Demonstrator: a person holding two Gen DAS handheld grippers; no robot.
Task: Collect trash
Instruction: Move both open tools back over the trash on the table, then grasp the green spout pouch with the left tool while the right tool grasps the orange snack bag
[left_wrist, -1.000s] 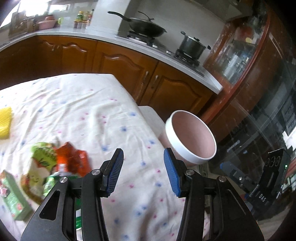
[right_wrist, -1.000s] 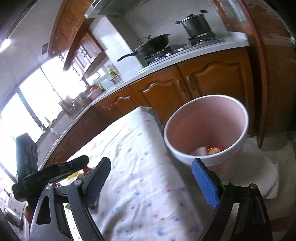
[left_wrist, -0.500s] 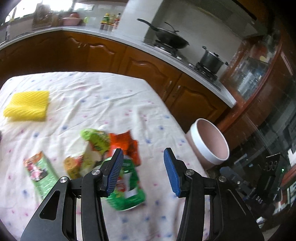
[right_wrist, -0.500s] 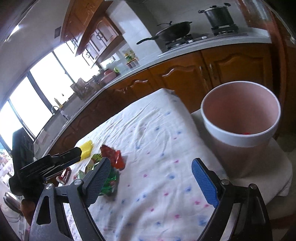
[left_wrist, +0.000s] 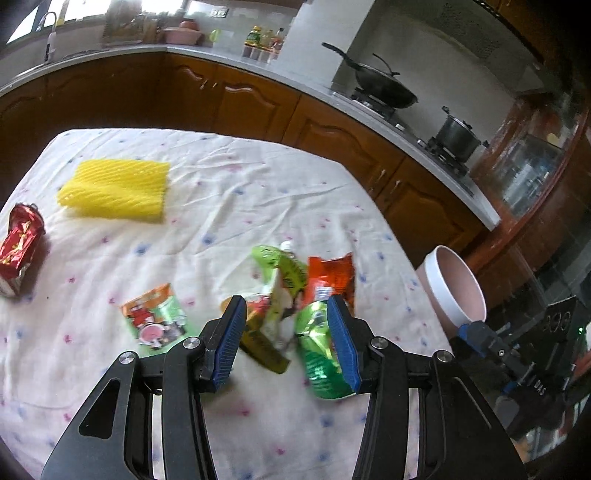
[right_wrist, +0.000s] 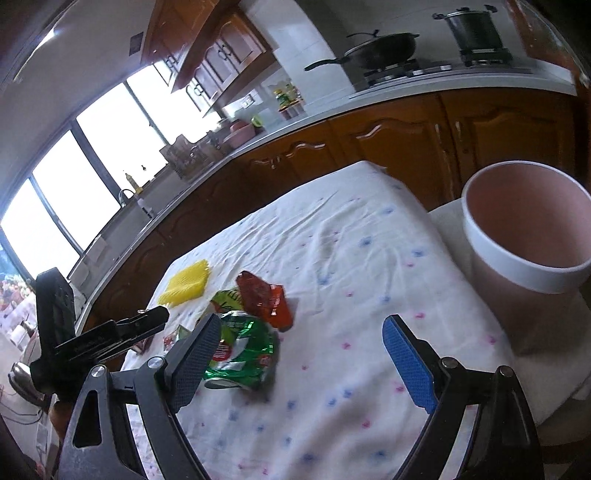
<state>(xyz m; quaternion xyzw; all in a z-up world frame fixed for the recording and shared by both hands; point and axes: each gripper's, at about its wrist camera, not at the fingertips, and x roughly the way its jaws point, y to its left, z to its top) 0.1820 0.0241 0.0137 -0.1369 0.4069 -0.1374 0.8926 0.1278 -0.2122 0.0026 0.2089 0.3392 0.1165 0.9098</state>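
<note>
A heap of wrappers lies on the white spotted tablecloth (left_wrist: 229, 206): a shiny green bag (left_wrist: 317, 354), an orange-red wrapper (left_wrist: 328, 280) and a light green wrapper (left_wrist: 280, 262). My left gripper (left_wrist: 286, 339) is open and empty, hovering over the heap. A small green-orange packet (left_wrist: 155, 317), a yellow foam net (left_wrist: 118, 190) and a red packet (left_wrist: 18, 240) lie further left. My right gripper (right_wrist: 299, 354) is open and empty, above the cloth right of the green bag (right_wrist: 240, 347). The pink bin with a white rim (right_wrist: 528, 240) stands at the table's right end.
Brown kitchen cabinets and a counter with a wok (left_wrist: 384, 88) and pot (left_wrist: 456, 136) run behind the table. The bin (left_wrist: 456, 291) sits on a white cushioned seat (right_wrist: 576, 369) beyond the table edge. A glass cabinet (left_wrist: 535, 173) stands to the right.
Both grippers have pulled back from the bin toward the middle of the table. The trash heap has come under my left gripper. Both stay open.
</note>
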